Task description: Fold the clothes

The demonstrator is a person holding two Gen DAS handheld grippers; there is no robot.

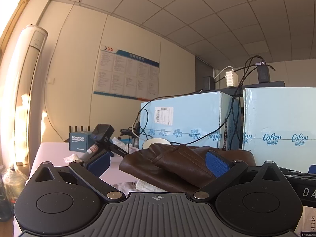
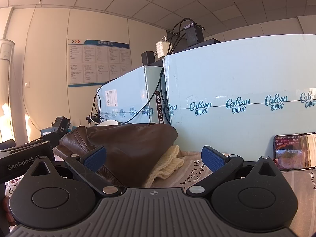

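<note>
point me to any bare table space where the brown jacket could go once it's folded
Barest patch: the pale tabletop left of the brown jacket, before the small blue box. A strip of printed cloth lies between the cream knit and the phone. Behind the jacket, cartons and cables crowd.

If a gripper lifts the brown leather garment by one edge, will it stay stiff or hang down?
The brown leather garment lies in soft folds over a cream knit, so it would probably droop. Its thick, stitched seams suggest some weight. The smooth, shiny surface may slip between the pads.
</note>
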